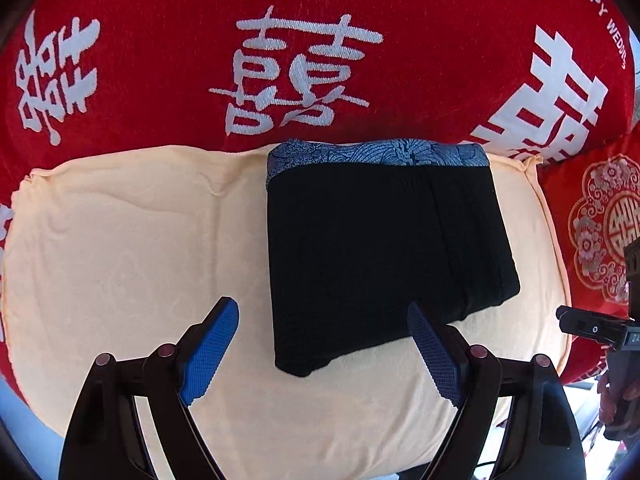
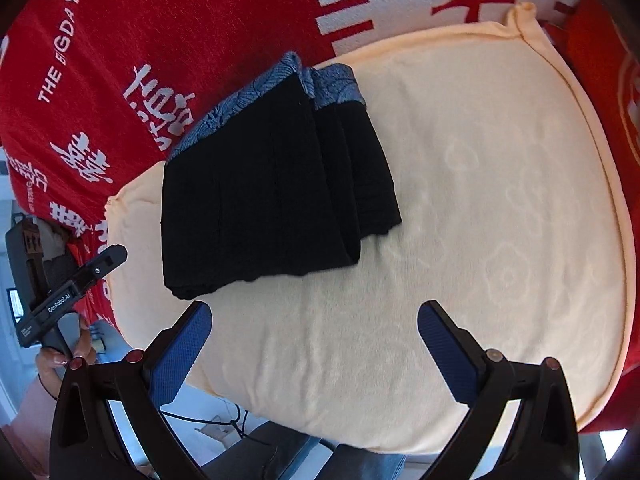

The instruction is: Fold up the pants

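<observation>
The black pants (image 1: 380, 256) with a blue patterned waistband (image 1: 376, 156) lie folded into a compact rectangle on a cream towel (image 1: 132, 248). In the right wrist view the pants (image 2: 272, 192) lie at the towel's left part, with folded layers stacked. My left gripper (image 1: 324, 316) is open and empty, just in front of the pants' near edge. My right gripper (image 2: 316, 316) is open and empty, hovering over the cream towel (image 2: 500, 220) near the pants' near corner. Each gripper shows at the edge of the other's view: the right one (image 1: 592, 328), the left one (image 2: 72, 280).
A red blanket (image 1: 160, 80) with white characters covers the surface behind and around the towel. A red patterned cushion (image 1: 600, 232) lies to the right. Below the towel's near edge are cables and a blue fabric (image 2: 280, 452).
</observation>
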A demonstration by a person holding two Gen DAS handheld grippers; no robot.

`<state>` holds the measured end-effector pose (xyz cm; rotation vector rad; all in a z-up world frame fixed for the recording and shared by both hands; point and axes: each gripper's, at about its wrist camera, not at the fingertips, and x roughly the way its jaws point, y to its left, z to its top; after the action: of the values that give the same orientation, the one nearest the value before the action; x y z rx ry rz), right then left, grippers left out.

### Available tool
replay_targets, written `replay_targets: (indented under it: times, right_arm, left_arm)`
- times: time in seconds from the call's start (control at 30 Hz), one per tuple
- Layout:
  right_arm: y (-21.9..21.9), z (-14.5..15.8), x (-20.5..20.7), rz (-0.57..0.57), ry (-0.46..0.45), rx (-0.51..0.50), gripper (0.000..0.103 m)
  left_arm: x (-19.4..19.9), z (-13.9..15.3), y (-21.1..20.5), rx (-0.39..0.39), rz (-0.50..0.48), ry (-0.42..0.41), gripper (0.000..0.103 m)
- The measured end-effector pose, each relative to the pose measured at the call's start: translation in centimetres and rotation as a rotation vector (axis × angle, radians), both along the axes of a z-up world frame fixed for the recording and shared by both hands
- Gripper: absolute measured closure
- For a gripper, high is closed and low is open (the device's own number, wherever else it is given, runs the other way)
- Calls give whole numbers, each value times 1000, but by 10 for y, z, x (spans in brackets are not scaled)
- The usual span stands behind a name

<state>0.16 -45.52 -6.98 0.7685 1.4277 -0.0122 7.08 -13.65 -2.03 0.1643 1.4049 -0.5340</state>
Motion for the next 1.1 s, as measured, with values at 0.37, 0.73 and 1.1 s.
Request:
replay_targets:
  times: [0.37, 0.73, 1.1]
  right_arm:
    - [-40, -66, 53, 110, -105, 120, 0]
    - [-40, -114, 87, 150, -190, 356, 0]
    - [-38, -109, 97, 85, -95, 354, 9]
  left_arm:
    - [48, -71, 7, -143, 17, 67, 16]
    - [56, -120, -17, -248, -9, 199, 8]
    - [48, -118, -28, -226, 35, 155, 15]
